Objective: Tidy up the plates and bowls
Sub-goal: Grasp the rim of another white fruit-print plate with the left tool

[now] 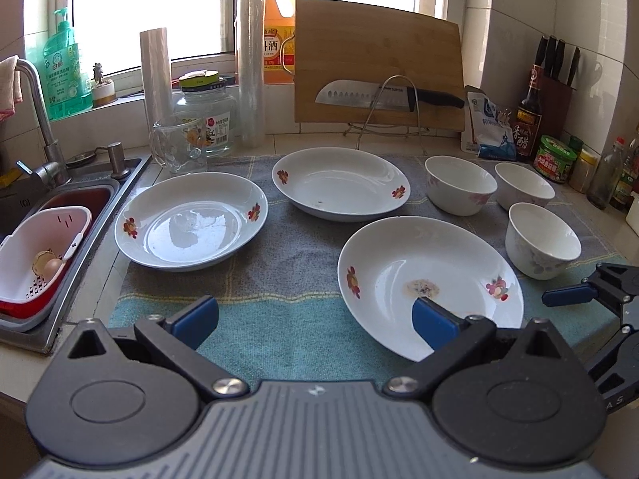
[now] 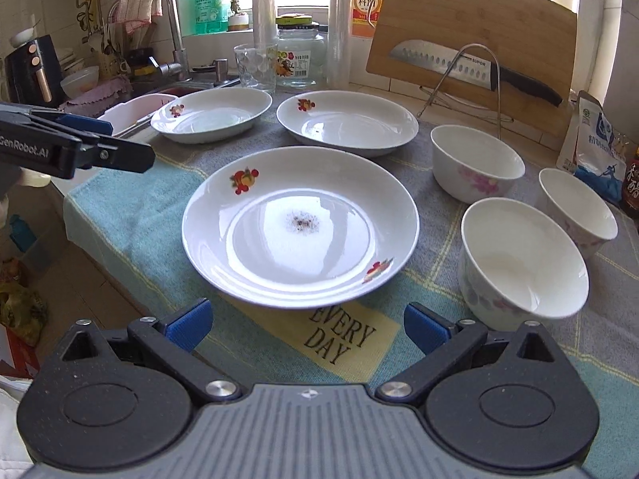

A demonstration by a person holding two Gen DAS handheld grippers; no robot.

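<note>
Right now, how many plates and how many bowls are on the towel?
Plates: 3
Bowls: 3
Total: 6

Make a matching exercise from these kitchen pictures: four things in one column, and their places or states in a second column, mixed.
Things:
1. white flowered plate with a dark stain
2. steel knife with black handle
3. broken eggshell
4. white plate nearest the sink

Places or states:
A. in the pink strainer basket in the sink
B. partly over the edge of the blue-grey towel
C. nearest to both open grippers
D. resting on the wire rack against the wooden cutting board

Pairs: 1-C, 2-D, 3-A, 4-B
</note>
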